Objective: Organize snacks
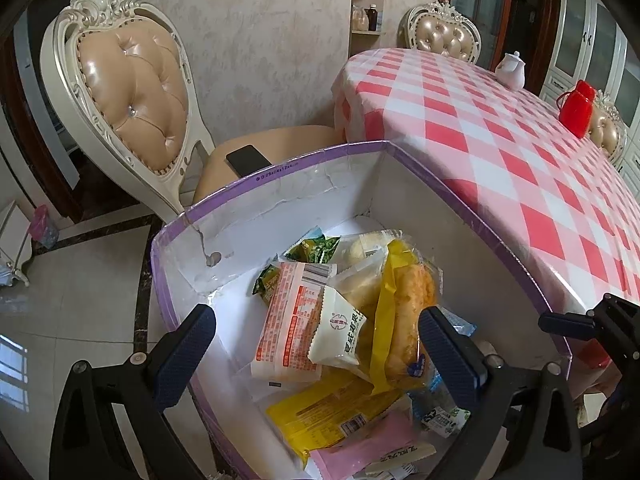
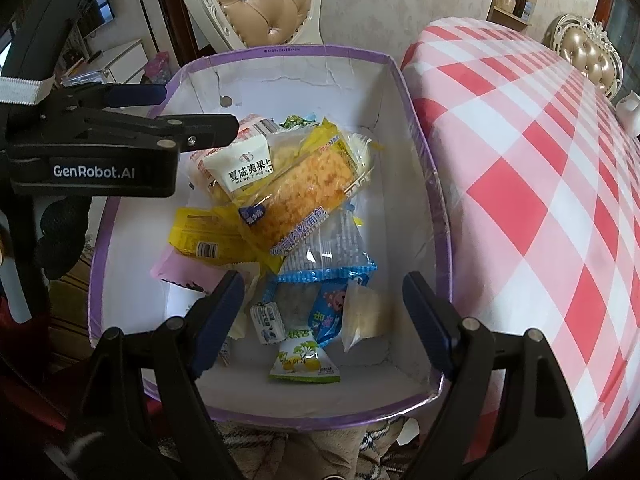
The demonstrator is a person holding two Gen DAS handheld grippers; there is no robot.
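A purple-rimmed cardboard box holds a pile of wrapped snacks. On top lie a yellow-wrapped bread, a small white packet and an orange-and-white packet. Lower down are a blue clear bag and a small green-and-white packet. My left gripper is open above the pile, its fingers either side of the top packets; it also shows in the right wrist view. My right gripper is open over the box's near end, empty.
A table with a red-and-white checked cloth stands to the right of the box, with a white teapot and a red jug on it. A padded chair stands behind, a black phone on its seat.
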